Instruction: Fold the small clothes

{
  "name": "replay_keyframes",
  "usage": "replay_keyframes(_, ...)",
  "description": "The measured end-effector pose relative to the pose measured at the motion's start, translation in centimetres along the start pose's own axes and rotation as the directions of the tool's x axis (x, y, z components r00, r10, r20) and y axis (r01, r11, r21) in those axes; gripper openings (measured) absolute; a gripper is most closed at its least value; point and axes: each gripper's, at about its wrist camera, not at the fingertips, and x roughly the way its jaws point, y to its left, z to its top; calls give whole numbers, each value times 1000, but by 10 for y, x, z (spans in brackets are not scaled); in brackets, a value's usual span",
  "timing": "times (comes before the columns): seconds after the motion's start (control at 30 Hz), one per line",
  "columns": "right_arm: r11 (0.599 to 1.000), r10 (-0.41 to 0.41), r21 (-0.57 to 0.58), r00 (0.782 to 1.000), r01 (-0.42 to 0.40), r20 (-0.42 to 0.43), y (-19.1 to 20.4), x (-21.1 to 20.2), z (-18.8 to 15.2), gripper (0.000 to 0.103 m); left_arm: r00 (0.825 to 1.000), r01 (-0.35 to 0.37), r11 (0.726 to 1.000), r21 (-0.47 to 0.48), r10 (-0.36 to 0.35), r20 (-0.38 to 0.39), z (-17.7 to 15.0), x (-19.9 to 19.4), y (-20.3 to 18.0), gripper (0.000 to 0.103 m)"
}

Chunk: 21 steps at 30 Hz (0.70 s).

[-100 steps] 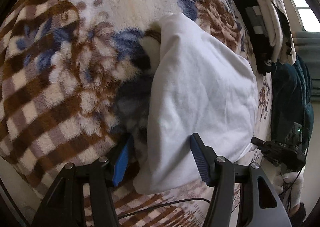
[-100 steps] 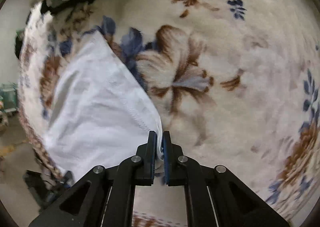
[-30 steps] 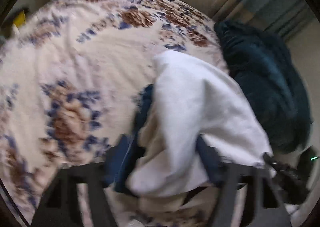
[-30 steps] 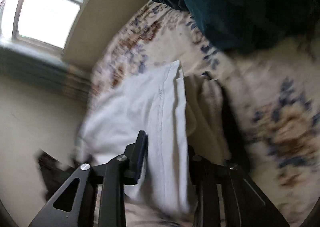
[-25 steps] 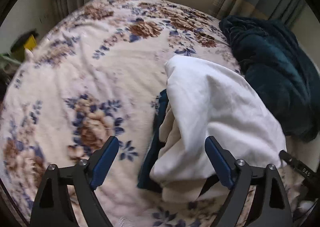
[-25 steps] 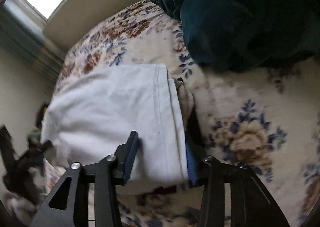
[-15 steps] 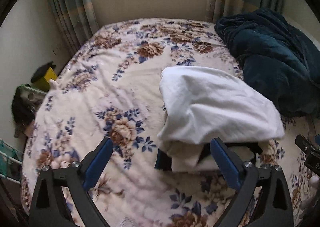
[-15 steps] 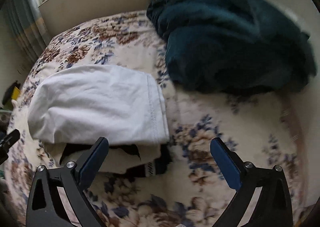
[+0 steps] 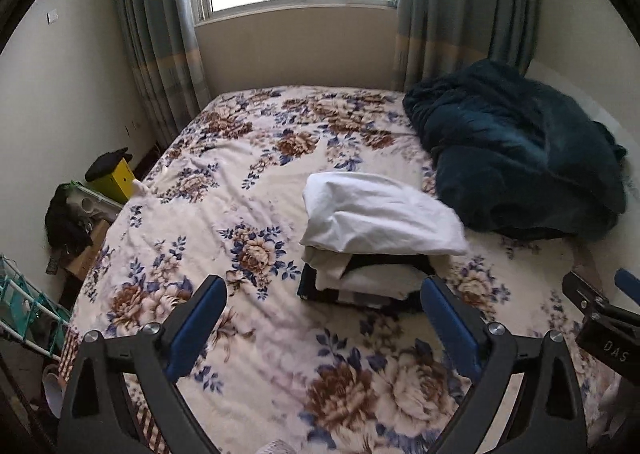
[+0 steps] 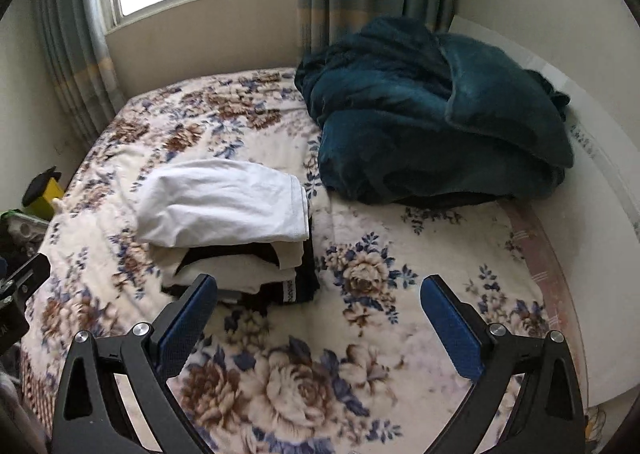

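The folded white garment (image 9: 380, 214) tops a stack of folded clothes (image 9: 368, 278) on the floral bed (image 9: 240, 158), just left of a dark teal blanket (image 9: 520, 158). Both the left tongs (image 9: 324, 306) and right tongs (image 10: 320, 306) hang above the near bed, released wide, nothing between them.

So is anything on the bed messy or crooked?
A bit. The white top on the stack of folded clothes is puffy and hangs past the pieces under it, so the stack looks uneven. The dark teal blanket is bunched in a heap, not spread out. Nothing looks spilled or torn.
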Motion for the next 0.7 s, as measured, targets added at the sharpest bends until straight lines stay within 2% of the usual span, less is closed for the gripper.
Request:
replay_keyframes(0.23,999,24,-35,996,-20,90,-18,-128,-17,103,999,8,1000,-9,-7,40,-18,-101,-2,99)
replay_keyframes(0.4,998,41,-55,987,-33,154,-30,-213,-32,103,996,-20,1000,-13,21,86,-26,-159,2,99)
replay_keyframes(0.7,991,122,-80,975,-109,186,-45,-309,-58,103,989,-41,999,-30,45,140,-43,-234,4,99)
